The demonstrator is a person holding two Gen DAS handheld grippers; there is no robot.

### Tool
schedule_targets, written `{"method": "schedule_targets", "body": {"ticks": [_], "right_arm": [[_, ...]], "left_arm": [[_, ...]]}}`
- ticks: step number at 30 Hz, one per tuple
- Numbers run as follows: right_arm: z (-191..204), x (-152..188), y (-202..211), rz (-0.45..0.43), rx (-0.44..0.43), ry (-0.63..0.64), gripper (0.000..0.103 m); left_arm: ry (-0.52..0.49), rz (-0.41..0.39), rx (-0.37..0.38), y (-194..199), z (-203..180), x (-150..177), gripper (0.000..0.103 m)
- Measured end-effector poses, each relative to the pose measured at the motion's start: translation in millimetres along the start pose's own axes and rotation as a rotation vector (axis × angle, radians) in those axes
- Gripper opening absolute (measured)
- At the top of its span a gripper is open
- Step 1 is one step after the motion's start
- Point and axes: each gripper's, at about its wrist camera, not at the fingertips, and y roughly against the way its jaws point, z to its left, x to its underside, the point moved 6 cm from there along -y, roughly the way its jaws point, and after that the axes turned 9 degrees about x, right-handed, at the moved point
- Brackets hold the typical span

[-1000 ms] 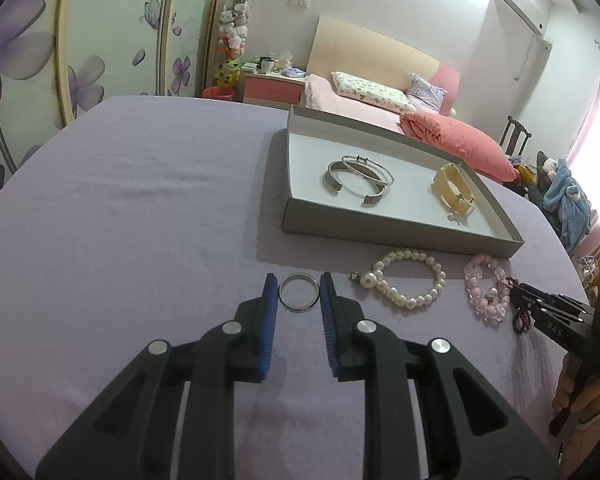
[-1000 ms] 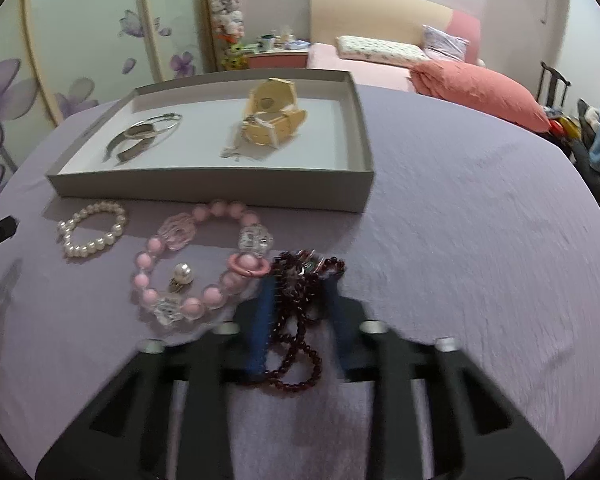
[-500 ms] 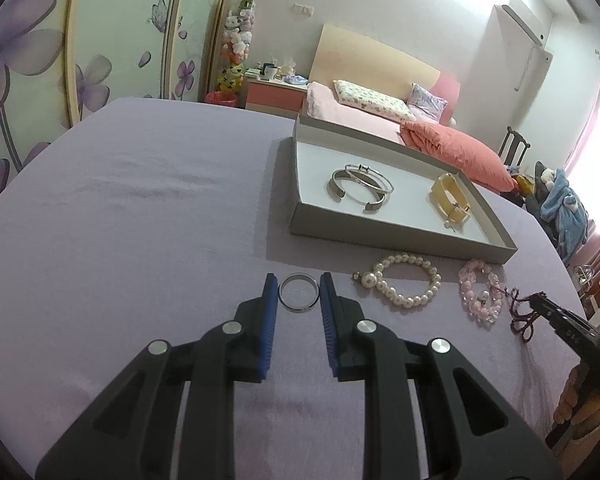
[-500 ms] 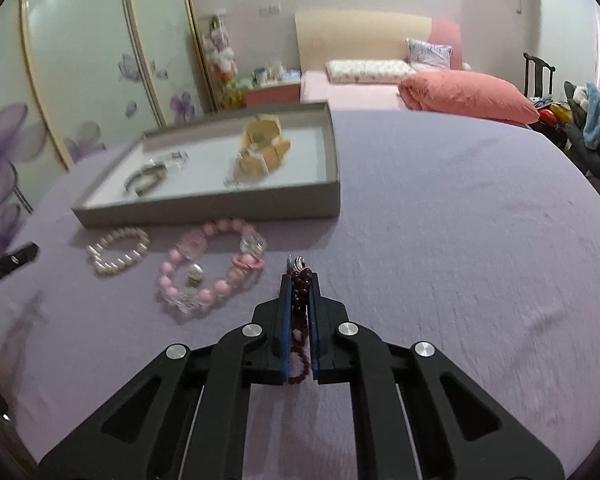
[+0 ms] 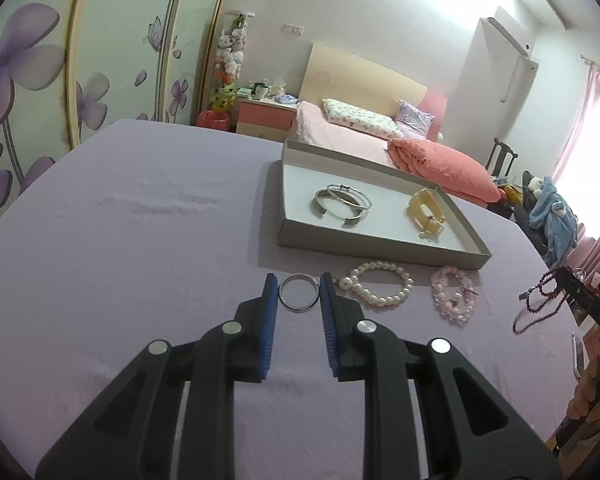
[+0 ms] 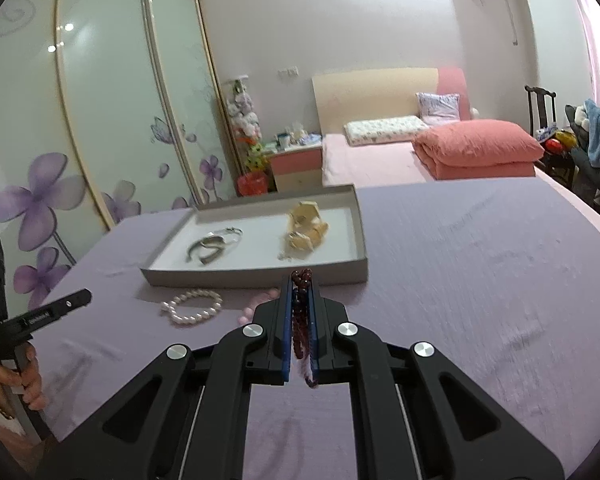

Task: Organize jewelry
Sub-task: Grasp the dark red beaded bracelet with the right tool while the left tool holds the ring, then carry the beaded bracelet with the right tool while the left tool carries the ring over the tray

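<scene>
On my left wrist camera, nearest to me, the left gripper (image 5: 299, 294) sits low over the purple cloth (image 5: 132, 248) with its blue-padded fingers (image 5: 269, 320) spread apart, and the silver ring (image 5: 299, 299) lies flat on the cloth right between the tips; I cannot tell whether the pads touch it. On my right wrist camera the right gripper (image 6: 301, 292) is clamped tight on the dark red bead strand (image 6: 300, 320), which runs up between the blue pads and pokes out past the tips; from the left camera I see that same strand (image 5: 540, 304) hanging in loose loops off the right gripper (image 5: 576, 288), lifted clear of the cloth.

Just beyond the ring, to its right, the pearl bracelet (image 5: 380, 288) lies on the cloth, and further right, near it but apart, the pink bead bracelet (image 5: 456, 296). Behind both sits the grey tray (image 5: 380, 246), its front wall close to them. Inside the tray, the silver bangles (image 5: 342, 204) rest toward the left and the cream-yellow bracelet (image 5: 426, 212) toward the right, well apart from each other.

Past the table I make out the bed (image 6: 364, 156) with a folded coral quilt (image 6: 476, 148) on it, and the flowered wardrobe doors (image 6: 100, 120) off to the left
</scene>
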Motion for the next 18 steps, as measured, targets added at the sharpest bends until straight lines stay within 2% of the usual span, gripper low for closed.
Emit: {"method": "schedule_targets", "body": {"ticks": [18], "right_arm": [[23,-16,26,-0.111,-0.051,-0.004,0.008]], "left_arm": [[-0.067,-0.063,0.069,19,-36,-5,0.022]]}}
